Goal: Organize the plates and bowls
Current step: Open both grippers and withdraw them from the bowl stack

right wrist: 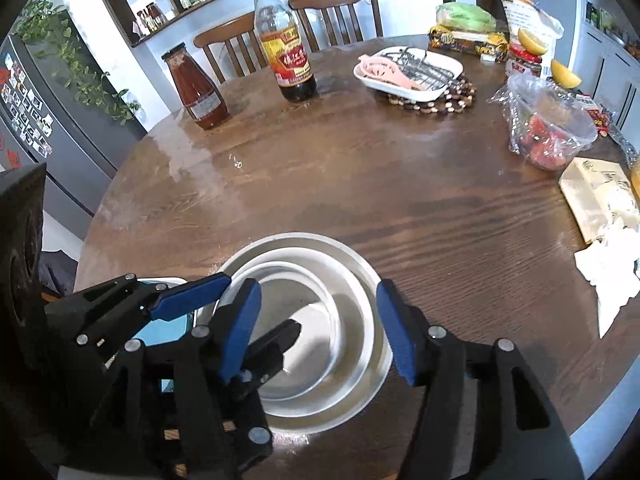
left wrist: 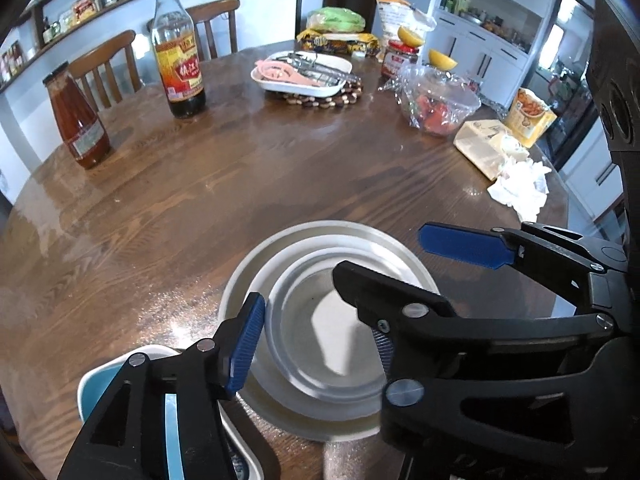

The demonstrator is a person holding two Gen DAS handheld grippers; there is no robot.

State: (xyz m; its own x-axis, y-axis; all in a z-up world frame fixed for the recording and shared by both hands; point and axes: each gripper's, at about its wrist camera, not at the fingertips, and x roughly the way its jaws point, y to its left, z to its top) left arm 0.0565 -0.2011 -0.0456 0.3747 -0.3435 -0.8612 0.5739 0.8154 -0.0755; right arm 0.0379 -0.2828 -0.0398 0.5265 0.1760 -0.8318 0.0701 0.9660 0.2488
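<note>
Though hard to count exactly, looks like three nested steel bowls (left wrist: 320, 344) — one upright stack, close to the near edge of the round wooden table (left wrist: 200, 184). Smallest sits innermost, offset toward the near side of the larger ones rather than centred.

Just left of the stack, at the table edge: blue-and-white dish (left wrist: 90, 384), mostly hidden under black gripper linkage.

Over the stack:
- left gripper (left wrist: 316, 320), fingers apart, one blue pad (left wrist: 248, 344) just outside the inner bowl's left rim, the other over its right side. Can't tell whether either pad touches metal; nothing clamped.
- right gripper (right wrist: 316, 300), fingers likewise spread, pads (right wrist: 396, 336) flanking the stack roughly rim to rim, gripping nothing.
- both pitched steeply down and crowding each other. From the right wrist view, one left-gripper finger reaches in over the inner bowl, just beside the right gripper's left pad.

Further out, well apart from the stack:
- far left: red sauce jar (left wrist: 78, 120), then a dark vinegar bottle (left wrist: 178, 52) with yellow cap, both upright.
- far centre: white oblong dish (left wrist: 300, 74) holding utensils, on a beaded trivet (left wrist: 320, 100).
- right: clear plastic tub (left wrist: 440, 108) with something red inside, crumpled tissue (left wrist: 520, 188) near the table's right edge.
- behind the table: wooden chairs (left wrist: 108, 60).
</note>
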